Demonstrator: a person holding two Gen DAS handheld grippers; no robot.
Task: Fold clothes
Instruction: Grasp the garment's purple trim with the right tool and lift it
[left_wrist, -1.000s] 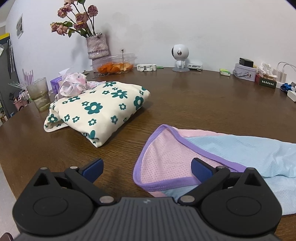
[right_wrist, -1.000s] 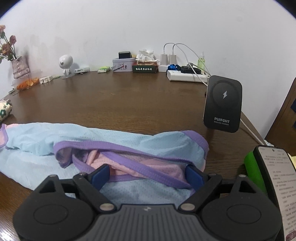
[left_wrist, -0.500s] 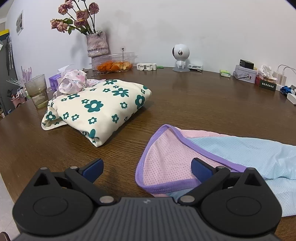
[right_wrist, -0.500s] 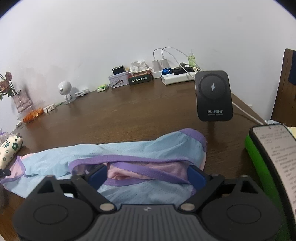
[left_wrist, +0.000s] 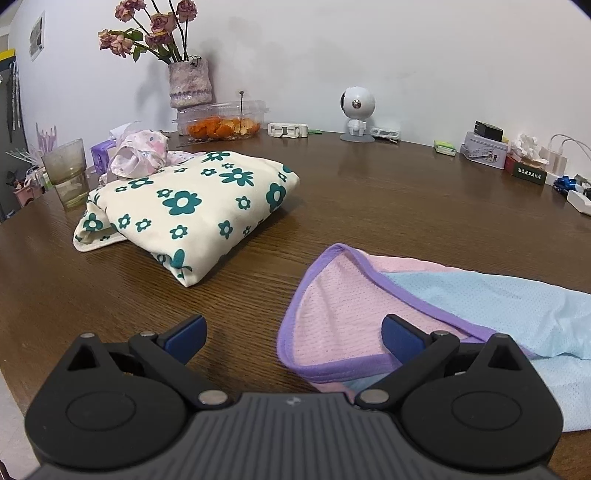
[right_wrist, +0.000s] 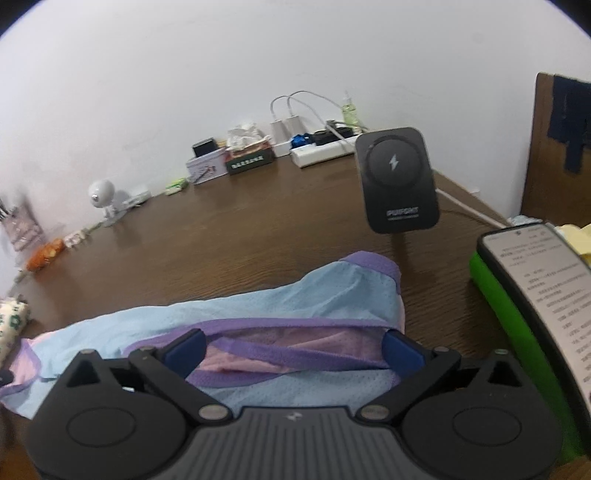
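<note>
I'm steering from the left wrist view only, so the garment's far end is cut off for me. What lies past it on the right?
Observer: A black wireless charger stand is upright on the table, just beyond the blue mesh garment.
Operator: Anything closer to the right gripper?
Observer: A phone with a lit screen of text lies on something green at the right edge.
Operator: Is the right gripper gripping cloth?
Observer: No. The right gripper is open, with the purple-trimmed opening between its fingers.

Your brown wooden table (left_wrist: 369, 206) carries a folded flowered garment (left_wrist: 192, 210) near its left edge and a blue-pink garment (left_wrist: 424, 306) along the near edge.
</note>
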